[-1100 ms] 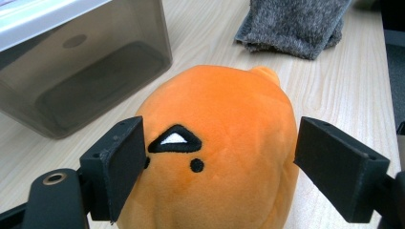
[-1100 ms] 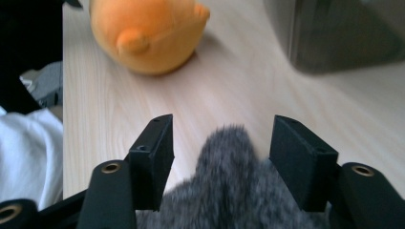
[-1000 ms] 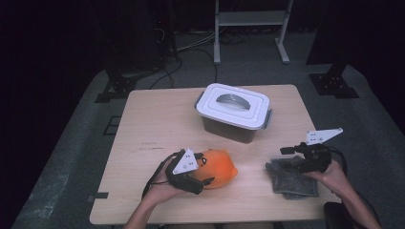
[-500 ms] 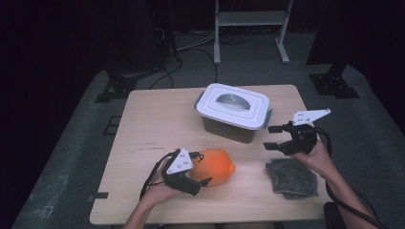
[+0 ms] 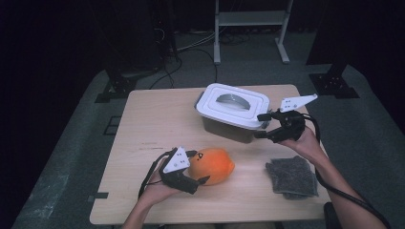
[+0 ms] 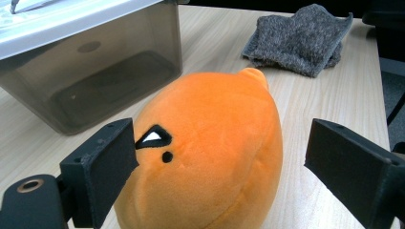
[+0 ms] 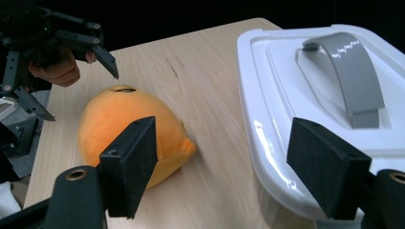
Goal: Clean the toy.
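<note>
An orange plush point(image 5: 217, 164) point(image 6: 215, 143) point(image 7: 124, 124) lies on the wooden table point(image 5: 157, 119) near the front. My left gripper point(image 5: 200, 167) point(image 6: 231, 167) point(image 7: 82, 95) straddles it, open. Its jaws have just been opening, and the far pad stands clear of the plush between them. A clear box with a white handled lid point(image 5: 231, 112) point(image 6: 95, 71) point(image 7: 325, 95) stands behind it. My right gripper point(image 5: 259, 126) point(image 7: 229, 164) hovers at the box's right corner, open. Its jaws have just been opening with nothing between them. A folded grey cloth point(image 5: 291, 176) point(image 6: 301, 38) lies at the front right.
The cloth sits close to the table's right edge. Off the table, a white metal rack point(image 5: 250, 19) and dark stand feet point(image 5: 334, 81) stand on the carpet, with cables point(image 5: 191, 52) running between them.
My right gripper has risen from the grey cloth and moved left and away to the box's corner, its jaws wider. The left gripper stayed at the plush and its jaws spread.
</note>
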Motion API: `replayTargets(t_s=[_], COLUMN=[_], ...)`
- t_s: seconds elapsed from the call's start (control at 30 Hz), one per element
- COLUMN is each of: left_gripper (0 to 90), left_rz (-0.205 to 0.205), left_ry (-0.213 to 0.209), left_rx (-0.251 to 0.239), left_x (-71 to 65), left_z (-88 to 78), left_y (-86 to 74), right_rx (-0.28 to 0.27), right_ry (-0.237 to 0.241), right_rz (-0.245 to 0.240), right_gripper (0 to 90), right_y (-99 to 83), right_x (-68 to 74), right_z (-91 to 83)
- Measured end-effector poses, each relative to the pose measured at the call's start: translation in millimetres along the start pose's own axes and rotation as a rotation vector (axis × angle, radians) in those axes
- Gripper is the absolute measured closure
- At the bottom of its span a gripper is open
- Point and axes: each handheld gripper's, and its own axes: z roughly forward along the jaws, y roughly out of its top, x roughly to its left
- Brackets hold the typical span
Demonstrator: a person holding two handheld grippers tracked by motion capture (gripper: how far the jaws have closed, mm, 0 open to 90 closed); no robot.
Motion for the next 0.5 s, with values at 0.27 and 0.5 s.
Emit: replayTargets(t_s=[0.27, 0.5], left_gripper=[9.1, 9.0], left_rz=[0.002, -0.004], left_ry=[-0.003, -0.006], left_rx=[0.001, -0.010], left_x=[0.5, 1.3], left_z=[0.9, -1.1], left_y=[-0.7, -0.6], right_rx=[-0.002, -0.001], right_ry=[-0.011, -0.029], right_rz=[-0.016, -0.019], right_gripper=[24.1, 23.4], right_y=[17.2, 30.5], right_x=[-8.1, -19.5], right_z=[10.6, 19.2])
